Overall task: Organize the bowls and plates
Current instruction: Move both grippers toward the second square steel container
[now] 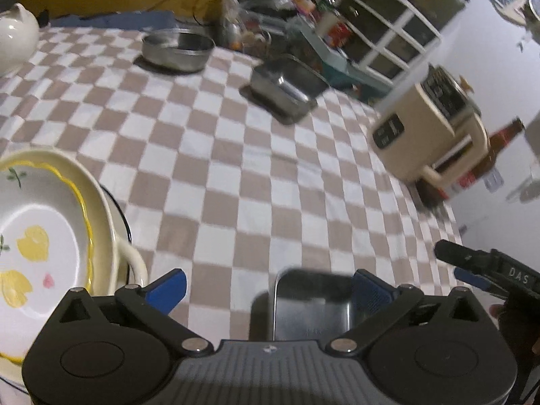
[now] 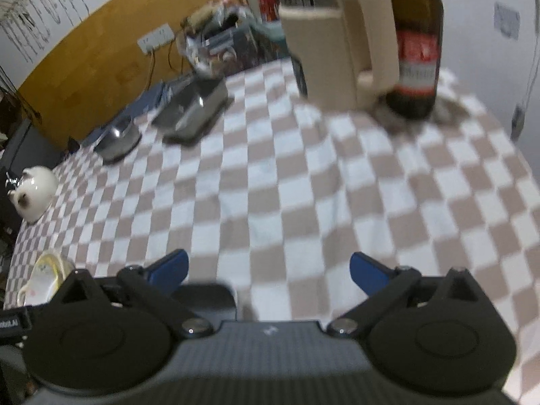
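In the left wrist view a flowered plate with a yellow rim (image 1: 37, 236) tops a stack on a cream plate and a dark-rimmed bowl at the left. My left gripper (image 1: 270, 288) is open. A small rectangular steel tray (image 1: 310, 303) lies on the cloth just under it, near the right finger, and the pads do not touch it. A round steel bowl (image 1: 178, 49) and a rectangular steel container (image 1: 287, 84) sit farther back. My right gripper (image 2: 269, 266) is open over bare checked cloth, with the steel tray (image 2: 206, 295) at its lower left. The plate stack (image 2: 47, 273) shows at the left edge.
A white teapot (image 1: 13, 37) stands at the far left. A cream electric kettle (image 2: 337, 33) and a brown bottle (image 2: 416, 40) stand near the table's right edge. Clutter and a power strip (image 2: 157, 38) line the back wall. My right gripper's tip (image 1: 486, 270) shows at the left view's right side.
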Tool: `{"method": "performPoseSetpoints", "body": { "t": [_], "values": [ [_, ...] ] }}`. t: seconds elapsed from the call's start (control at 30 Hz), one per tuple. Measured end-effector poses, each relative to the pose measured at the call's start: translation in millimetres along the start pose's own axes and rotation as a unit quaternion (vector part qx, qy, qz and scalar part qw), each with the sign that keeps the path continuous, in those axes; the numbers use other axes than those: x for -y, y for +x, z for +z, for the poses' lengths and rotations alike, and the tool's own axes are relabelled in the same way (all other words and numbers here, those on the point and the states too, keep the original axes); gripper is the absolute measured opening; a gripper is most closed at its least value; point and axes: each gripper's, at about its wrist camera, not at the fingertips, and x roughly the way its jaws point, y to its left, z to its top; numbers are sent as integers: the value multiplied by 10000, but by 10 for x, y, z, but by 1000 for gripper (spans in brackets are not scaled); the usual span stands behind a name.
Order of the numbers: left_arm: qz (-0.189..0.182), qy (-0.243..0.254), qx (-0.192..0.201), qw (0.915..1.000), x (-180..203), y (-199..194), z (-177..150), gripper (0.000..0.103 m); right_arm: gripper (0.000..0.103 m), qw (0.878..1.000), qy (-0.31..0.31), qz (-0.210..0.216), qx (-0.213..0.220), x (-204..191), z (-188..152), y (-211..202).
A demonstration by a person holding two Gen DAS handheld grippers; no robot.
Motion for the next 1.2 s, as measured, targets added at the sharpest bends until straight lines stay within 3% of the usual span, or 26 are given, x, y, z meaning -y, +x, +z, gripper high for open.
{"method": "performPoseSetpoints", "body": {
  "t": [0.3,0.47,0.87,1.2],
  "values": [
    [97,-251,616,9977,88,17,422,103,103,9960,-722,-33,524,-79,615,50],
    [54,-441,899,9950,186,72,664,103,103,9880,-1269,-43,877,-212,1022,165],
    [24,-1499,1220,9811,140,339,1140,103,103,9712,-2066,238,1164,-581,1864,774],
    [53,-1951,1257,9727,166,830,1558,103,103,9438,-3199,519,645,-1008,2365,1349]
  ]
}}
